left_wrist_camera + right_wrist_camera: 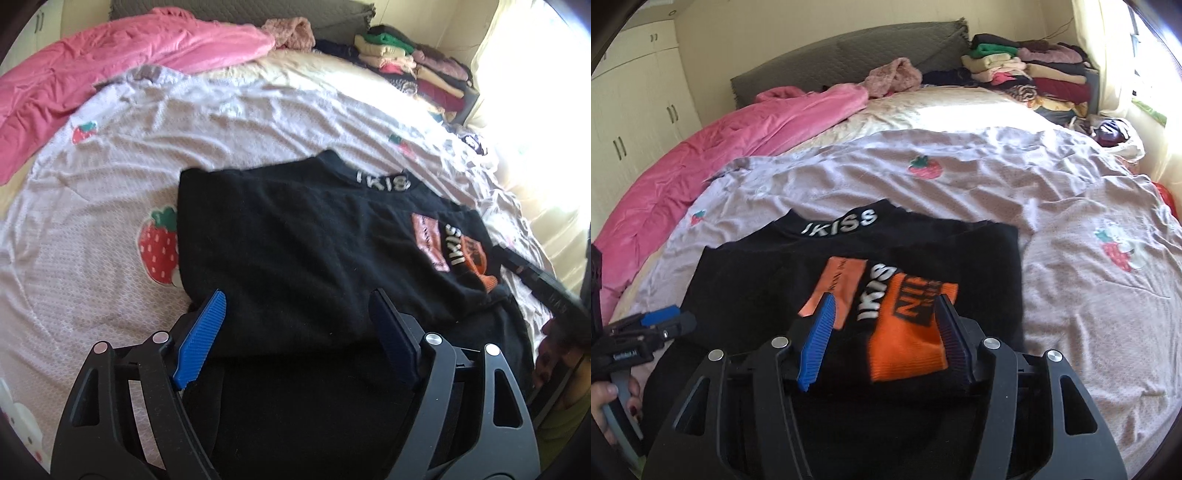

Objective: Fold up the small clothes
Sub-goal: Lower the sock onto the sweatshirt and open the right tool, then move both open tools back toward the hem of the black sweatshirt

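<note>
A: Left gripper (299, 306) jaws spread wide over the near hem of the black sweater (295, 240), nothing between them. Right gripper (886, 314) likewise parted, astride the orange patch (908, 332).

B: Sweater orientation?

A: Flat on the strawberry-print sheet (960, 192), collar toward the headboard (849, 55), long axis near to far, sides folded in.

B: Beyond it?

A: Pink quilt (720, 147) at the bed's left edge, folded clothes stack (1027, 70) at the far right corner, wardrobe (631, 103) on the left wall.

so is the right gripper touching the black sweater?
Cannot tell. In the right wrist view the right gripper stands open over the black sweater, its fingers overlapping the orange patch, but neither contact nor gap shows plainly.
</note>
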The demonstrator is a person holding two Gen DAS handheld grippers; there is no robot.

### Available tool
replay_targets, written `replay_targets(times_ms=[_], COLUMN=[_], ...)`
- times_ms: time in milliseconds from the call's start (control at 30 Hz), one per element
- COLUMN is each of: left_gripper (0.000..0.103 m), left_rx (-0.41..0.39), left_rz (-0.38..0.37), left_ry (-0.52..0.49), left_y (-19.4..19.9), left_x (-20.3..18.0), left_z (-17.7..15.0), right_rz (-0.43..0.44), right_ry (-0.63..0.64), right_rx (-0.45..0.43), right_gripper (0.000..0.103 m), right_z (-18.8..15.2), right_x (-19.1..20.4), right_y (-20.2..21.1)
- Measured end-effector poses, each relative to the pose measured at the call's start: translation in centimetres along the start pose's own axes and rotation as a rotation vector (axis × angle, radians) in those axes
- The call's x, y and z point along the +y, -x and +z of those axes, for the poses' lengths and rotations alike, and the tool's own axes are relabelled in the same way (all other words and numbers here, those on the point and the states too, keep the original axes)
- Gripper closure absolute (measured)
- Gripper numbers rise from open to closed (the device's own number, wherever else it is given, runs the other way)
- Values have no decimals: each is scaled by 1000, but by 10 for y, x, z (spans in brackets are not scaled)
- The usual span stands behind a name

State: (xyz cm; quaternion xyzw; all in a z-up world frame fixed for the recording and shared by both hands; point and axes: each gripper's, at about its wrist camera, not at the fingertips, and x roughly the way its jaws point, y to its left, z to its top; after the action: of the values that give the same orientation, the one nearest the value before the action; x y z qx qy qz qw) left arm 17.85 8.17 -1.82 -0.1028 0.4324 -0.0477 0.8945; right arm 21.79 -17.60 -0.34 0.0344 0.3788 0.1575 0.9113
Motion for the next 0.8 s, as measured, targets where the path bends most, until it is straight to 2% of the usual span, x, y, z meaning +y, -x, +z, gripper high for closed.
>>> replay_targets(times_ms=[133,300,400,567,667,767,800], left_gripper=[30,31,33,33,33,33,33], left_rx=[-24,67,82,77,73,70,70], left_rz=[-6,12,12,-1,-11,-17,-23], left_ry=[-27,-33,-33,-36,-28,-32,-29], left_y=[8,-16,-21,-21,-20,-20,-20], left_x=[-7,-3,1,4,6,5,6], left_z=[0,-6,-13,-16,-16,-18,-18], right_rz=[42,85,100,88,91,23,16], right_ry=[44,89,111,138,131,138,138], right_rx=[21,33,24,31,91,154,168], right_gripper=[49,49,49,49,50,51,56], right_z=[-2,-2,-1,1,-2,-11,-14], right_x=[19,40,48,53,50,42,39], right_y=[-5,-7,-3,-8,-24,-41,-45])
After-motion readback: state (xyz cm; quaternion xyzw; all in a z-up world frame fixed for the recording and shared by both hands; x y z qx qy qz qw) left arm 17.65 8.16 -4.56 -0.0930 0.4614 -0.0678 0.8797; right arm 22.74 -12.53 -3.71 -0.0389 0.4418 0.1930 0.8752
